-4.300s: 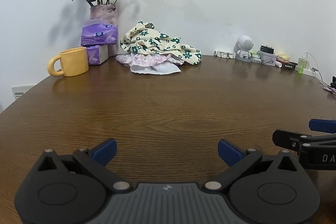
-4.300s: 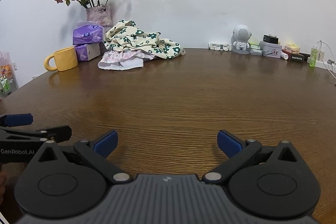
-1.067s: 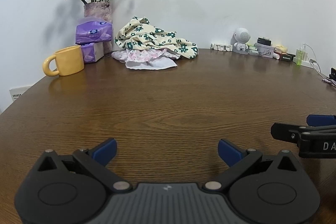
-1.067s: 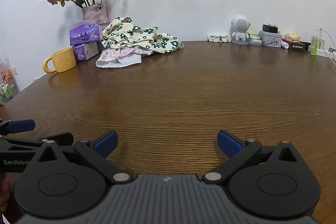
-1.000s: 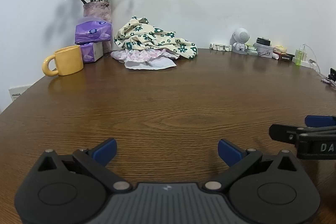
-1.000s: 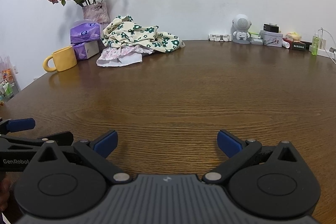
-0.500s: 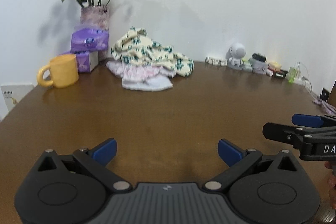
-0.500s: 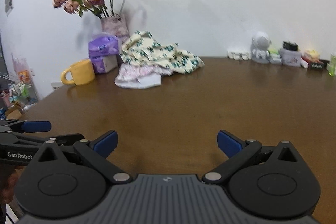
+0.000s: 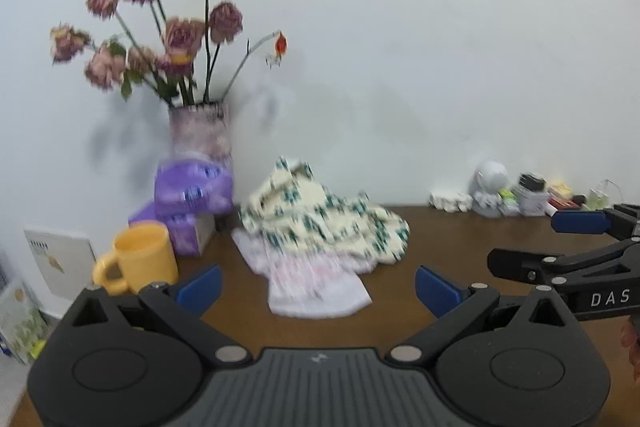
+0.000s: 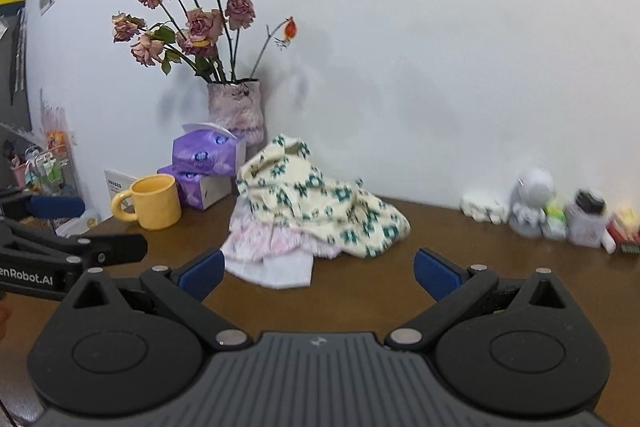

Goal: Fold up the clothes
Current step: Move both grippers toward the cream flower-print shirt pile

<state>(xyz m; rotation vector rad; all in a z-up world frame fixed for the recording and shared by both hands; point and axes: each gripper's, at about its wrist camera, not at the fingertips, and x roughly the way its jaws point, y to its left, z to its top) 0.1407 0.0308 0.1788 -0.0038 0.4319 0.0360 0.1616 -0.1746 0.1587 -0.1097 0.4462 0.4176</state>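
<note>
Left wrist view blurred, clothes pile [image 9: 324,227] smeared, both tools wide, right tool [image 9: 560,241] cut off.

The right tool [image 9: 592,267] reads "DAS"; the left tool [image 10: 52,251], "enRobot.AI".

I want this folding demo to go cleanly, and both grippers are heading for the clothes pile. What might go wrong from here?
Two risks stand out. The cream garment with green flowers lies on top of the pale pink garment, so an open right gripper or left gripper may pinch both layers together. The pile sits close beside the yellow ceramic mug and stacked purple tissue packs, in front of the vase of dried roses; dragging cloth might knock them.
</note>
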